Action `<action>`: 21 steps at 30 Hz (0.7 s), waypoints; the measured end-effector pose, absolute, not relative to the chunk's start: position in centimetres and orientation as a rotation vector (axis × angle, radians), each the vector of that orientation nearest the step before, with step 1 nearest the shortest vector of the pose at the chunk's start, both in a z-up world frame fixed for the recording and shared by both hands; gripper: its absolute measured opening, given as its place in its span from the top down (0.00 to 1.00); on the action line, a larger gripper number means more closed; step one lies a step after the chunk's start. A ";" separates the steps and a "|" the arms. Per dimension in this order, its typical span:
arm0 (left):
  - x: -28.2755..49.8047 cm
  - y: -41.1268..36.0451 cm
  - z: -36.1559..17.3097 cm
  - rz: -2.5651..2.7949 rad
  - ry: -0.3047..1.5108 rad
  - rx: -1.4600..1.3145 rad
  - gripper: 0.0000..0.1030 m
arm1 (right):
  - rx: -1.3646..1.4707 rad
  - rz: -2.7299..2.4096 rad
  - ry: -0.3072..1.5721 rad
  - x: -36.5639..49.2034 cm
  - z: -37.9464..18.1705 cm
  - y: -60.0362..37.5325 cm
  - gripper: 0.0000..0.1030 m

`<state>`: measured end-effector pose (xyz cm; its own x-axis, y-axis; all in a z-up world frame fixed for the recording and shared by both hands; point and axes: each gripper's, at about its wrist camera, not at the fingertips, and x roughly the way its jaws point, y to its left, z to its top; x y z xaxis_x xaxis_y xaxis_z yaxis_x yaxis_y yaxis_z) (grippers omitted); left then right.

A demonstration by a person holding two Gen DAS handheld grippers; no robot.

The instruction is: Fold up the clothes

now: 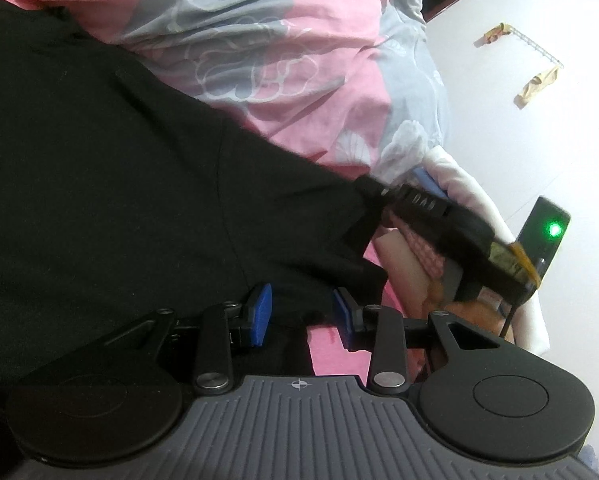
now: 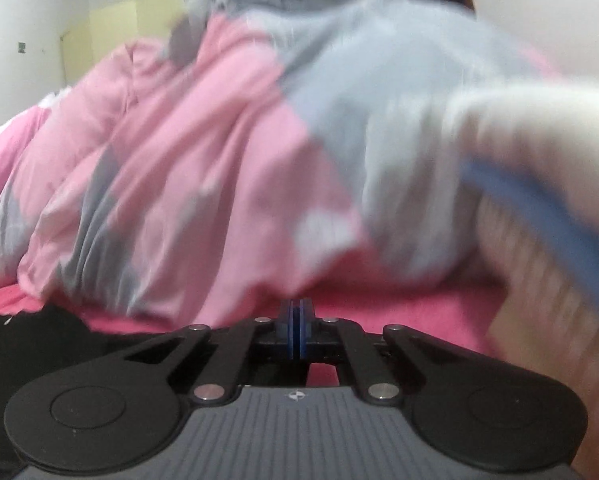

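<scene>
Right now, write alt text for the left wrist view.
The left gripper, its blue pads apart, straddles the hem of a black garment spread on a pink bed sheet. The right gripper pinches the garment's far edge, and a pink and grey floral duvet is heaped behind.

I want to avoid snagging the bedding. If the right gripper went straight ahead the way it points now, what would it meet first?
Probably the pink and grey quilt, heaped just past a strip of bare pink sheet. The right gripper is shut with nothing between its fingers. The picture is blurred, so depth is uncertain.
</scene>
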<state>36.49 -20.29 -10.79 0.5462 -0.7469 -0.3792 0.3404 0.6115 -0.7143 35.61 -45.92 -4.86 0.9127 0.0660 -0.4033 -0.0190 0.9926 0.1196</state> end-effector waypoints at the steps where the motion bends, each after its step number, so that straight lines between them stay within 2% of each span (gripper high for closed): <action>1: 36.5 -20.3 -10.8 -0.696 0.732 -0.622 0.66 | 0.099 0.038 0.407 35.9 -4.9 -46.0 0.98; 6: 36.4 -20.3 -10.8 -0.695 0.729 -0.617 0.66 | 0.035 0.011 0.453 38.5 -7.4 -45.9 0.99; 14: 36.4 -20.2 -10.9 -0.698 0.728 -0.622 0.66 | 0.140 -0.013 0.547 40.4 -8.2 -47.8 0.96; 17: 36.5 -20.2 -10.9 -0.701 0.728 -0.630 0.66 | 0.146 -0.082 0.511 39.4 -7.3 -48.3 0.86; 19: 36.6 -20.1 -10.9 -0.703 0.727 -0.637 0.66 | 0.141 -0.086 0.488 37.9 -6.3 -48.2 0.73; 21: 36.6 -20.0 -11.0 -0.707 0.727 -0.648 0.66 | 0.162 -0.051 0.513 36.0 -5.4 -48.1 0.71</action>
<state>36.63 -19.99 -10.96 0.5451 -0.7566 -0.3612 0.3393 0.5930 -0.7302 36.00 -48.06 -5.43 0.8704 -0.0076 -0.4923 0.0888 0.9859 0.1418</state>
